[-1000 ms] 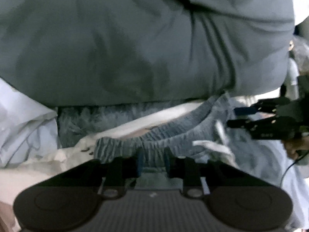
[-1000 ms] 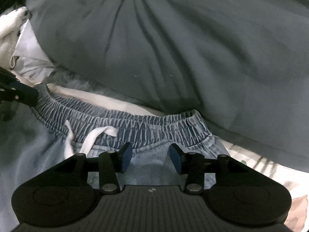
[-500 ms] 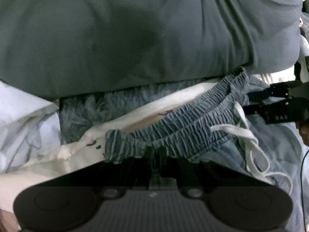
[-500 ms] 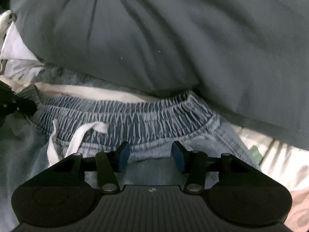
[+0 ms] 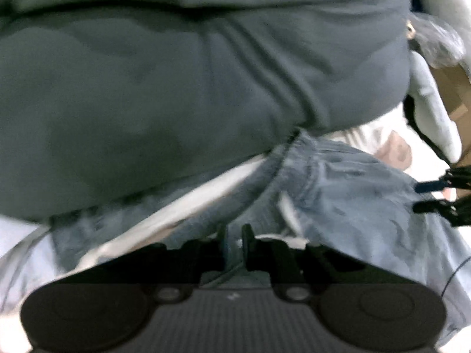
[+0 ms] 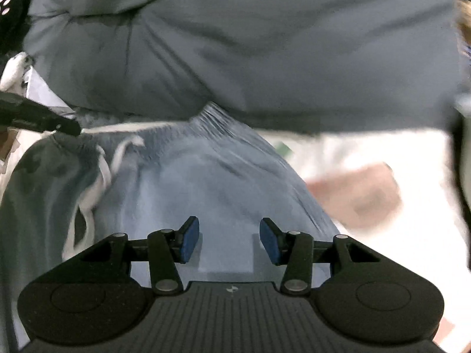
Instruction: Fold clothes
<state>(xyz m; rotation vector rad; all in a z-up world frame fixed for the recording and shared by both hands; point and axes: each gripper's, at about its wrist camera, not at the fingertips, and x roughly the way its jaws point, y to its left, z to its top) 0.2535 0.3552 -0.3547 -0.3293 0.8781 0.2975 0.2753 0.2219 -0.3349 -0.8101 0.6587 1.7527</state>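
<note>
Light blue denim pants (image 5: 353, 182) with an elastic waistband and a white drawstring (image 6: 100, 182) lie on the bed. My left gripper (image 5: 234, 241) is shut on the waistband, and denim bunches between its fingers. In the right wrist view its dark fingers (image 6: 38, 117) reach in from the left edge to the waistband corner. My right gripper (image 6: 229, 242) stands open low over the smooth denim (image 6: 206, 182) below the waistband, with nothing pinched between its blue pads (image 6: 188, 242). The left wrist view shows the right gripper (image 5: 435, 194) at the right edge.
A big grey pillow or duvet (image 6: 265, 58) bulges just behind the waistband and fills the top of both views. A white sheet with a pink patch (image 6: 368, 182) lies to the right of the pants. Pale cloth (image 5: 17, 235) sits at the left.
My left gripper has closed tight on the waistband and pulled it along. My right gripper has drawn back from the waistband over the denim; both views are now blurred by motion.
</note>
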